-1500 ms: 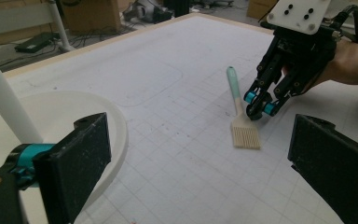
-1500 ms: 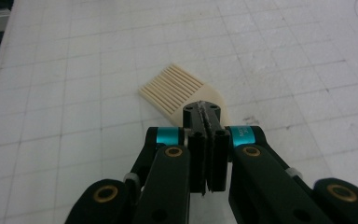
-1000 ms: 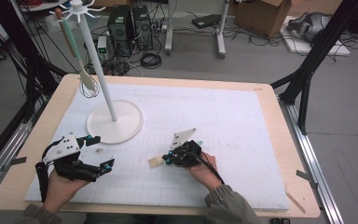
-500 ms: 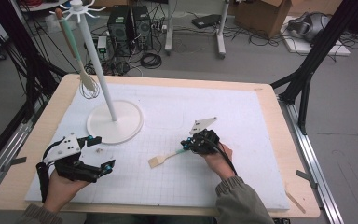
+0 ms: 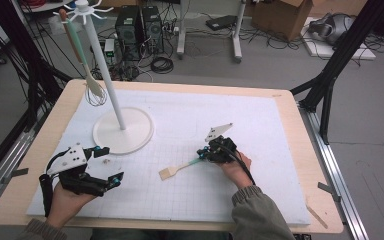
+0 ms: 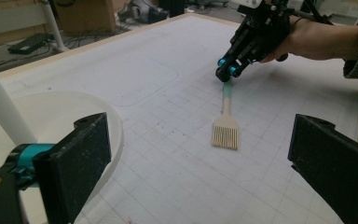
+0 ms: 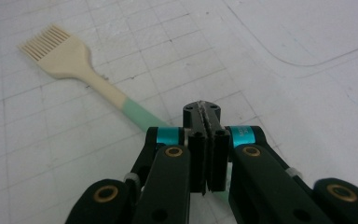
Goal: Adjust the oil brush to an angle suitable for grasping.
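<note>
Fingers [image 7: 206,140] of the right gripper [image 5: 211,152] clamp the brush [image 5: 177,169] handle's green end.

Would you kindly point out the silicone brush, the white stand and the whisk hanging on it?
silicone brush [image 6: 225,132], left gripper view, on its cream bristle head.
white stand [image 5: 123,131], high view, on its round base.
whisk [image 5: 95,93], high view, on its wire loops.
</note>
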{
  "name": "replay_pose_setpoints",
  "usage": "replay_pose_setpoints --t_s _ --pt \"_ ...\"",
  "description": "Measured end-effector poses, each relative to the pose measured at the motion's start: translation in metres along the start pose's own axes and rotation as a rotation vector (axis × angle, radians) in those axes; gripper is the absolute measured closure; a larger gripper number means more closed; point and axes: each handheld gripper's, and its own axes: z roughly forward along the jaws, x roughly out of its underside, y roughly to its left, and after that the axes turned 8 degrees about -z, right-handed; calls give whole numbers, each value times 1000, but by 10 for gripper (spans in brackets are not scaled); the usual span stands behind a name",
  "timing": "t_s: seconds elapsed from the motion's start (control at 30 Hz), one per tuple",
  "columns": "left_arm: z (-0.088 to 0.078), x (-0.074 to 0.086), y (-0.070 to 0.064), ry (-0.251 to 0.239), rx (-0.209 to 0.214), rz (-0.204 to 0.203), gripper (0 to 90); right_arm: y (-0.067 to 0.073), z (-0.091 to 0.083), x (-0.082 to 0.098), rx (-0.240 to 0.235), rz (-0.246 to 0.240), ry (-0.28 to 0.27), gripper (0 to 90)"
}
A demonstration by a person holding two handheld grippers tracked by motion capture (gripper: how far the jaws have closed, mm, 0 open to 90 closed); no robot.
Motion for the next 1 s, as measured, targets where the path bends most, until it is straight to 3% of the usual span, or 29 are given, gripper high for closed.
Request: replay_pose_setpoints --t_s 0.13,0.3,0.43,0.63,1.0 --pt "1 1 -1 -1 1 -2 63 1 -1 0 -4 -3 1 897" --pt "1 0 -1 1 4 2 63 -3 -1 3 52 3 16 897" --pt "2 1 -1 5 10 -2 63 -5 -1 5 42 20 10 898" --pt "3 2 0 5 13 -1 63 -5 -4 5 -24 8 25 900" --pt "3 1 -1 4 13 2 63 6 -8 7 -91 -17 34 900"
